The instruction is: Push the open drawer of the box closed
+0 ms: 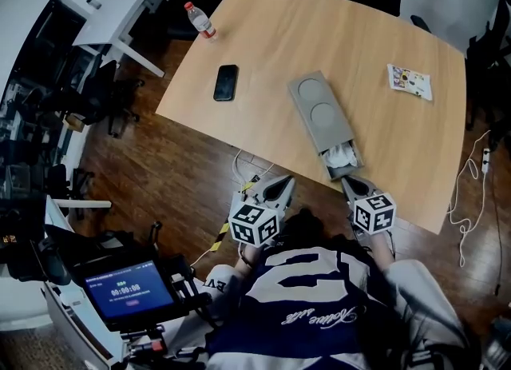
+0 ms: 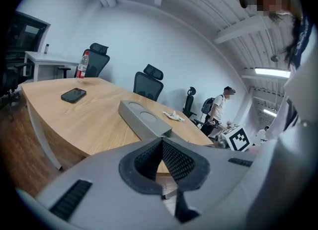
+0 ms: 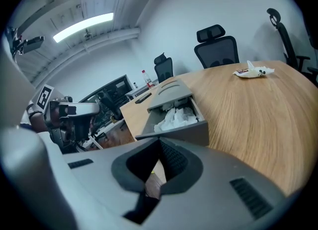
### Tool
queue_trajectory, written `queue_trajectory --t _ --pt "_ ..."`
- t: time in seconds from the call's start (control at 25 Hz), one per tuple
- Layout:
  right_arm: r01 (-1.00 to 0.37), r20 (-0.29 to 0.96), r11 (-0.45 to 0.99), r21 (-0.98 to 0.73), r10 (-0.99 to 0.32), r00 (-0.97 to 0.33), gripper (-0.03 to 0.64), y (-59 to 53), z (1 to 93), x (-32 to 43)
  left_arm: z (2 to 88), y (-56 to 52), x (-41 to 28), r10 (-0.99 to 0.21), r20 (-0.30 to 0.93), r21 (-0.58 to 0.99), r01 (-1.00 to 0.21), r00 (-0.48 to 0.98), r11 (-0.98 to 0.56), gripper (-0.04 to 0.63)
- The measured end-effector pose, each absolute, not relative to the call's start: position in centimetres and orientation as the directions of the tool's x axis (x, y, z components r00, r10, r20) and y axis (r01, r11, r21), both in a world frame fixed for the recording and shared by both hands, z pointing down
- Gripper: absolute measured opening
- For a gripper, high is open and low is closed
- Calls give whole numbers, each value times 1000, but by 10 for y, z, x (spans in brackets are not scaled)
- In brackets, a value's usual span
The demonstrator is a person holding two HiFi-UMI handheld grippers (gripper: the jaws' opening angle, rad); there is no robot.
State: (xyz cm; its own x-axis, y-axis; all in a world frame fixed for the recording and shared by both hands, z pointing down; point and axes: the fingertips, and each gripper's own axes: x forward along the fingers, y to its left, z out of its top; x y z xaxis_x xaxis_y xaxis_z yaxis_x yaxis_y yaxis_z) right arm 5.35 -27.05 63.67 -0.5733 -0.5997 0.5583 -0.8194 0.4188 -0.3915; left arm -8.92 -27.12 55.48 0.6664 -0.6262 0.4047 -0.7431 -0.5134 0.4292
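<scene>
A long grey box (image 1: 318, 109) lies on the wooden table (image 1: 263, 41), its drawer (image 1: 342, 159) pulled out towards the near edge and holding crumpled white tissue. My right gripper (image 1: 352, 184) is shut, with its tip just in front of the drawer's face and nothing between the jaws. In the right gripper view the drawer (image 3: 175, 123) sits right beyond the closed jaws (image 3: 160, 143). My left gripper (image 1: 279, 185) is shut too, off the table's near edge and left of the drawer. In the left gripper view the box (image 2: 142, 117) lies beyond the closed jaws (image 2: 161, 142).
A black phone (image 1: 226, 82) and a water bottle (image 1: 200, 19) are at the table's far left, and a snack packet (image 1: 409, 81) lies at the far right. A screen on a stand (image 1: 128, 290) is near my left. Office chairs (image 2: 149, 82) and a standing person (image 2: 218, 106) are behind the table.
</scene>
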Motion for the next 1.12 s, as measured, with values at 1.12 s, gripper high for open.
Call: queue_trajectory --t 1.12 --pt "-816 532 450 -362 -620 -577 -2 -354 641 28 571 -300 -105 -604 417 450 -732 679 -512 3"
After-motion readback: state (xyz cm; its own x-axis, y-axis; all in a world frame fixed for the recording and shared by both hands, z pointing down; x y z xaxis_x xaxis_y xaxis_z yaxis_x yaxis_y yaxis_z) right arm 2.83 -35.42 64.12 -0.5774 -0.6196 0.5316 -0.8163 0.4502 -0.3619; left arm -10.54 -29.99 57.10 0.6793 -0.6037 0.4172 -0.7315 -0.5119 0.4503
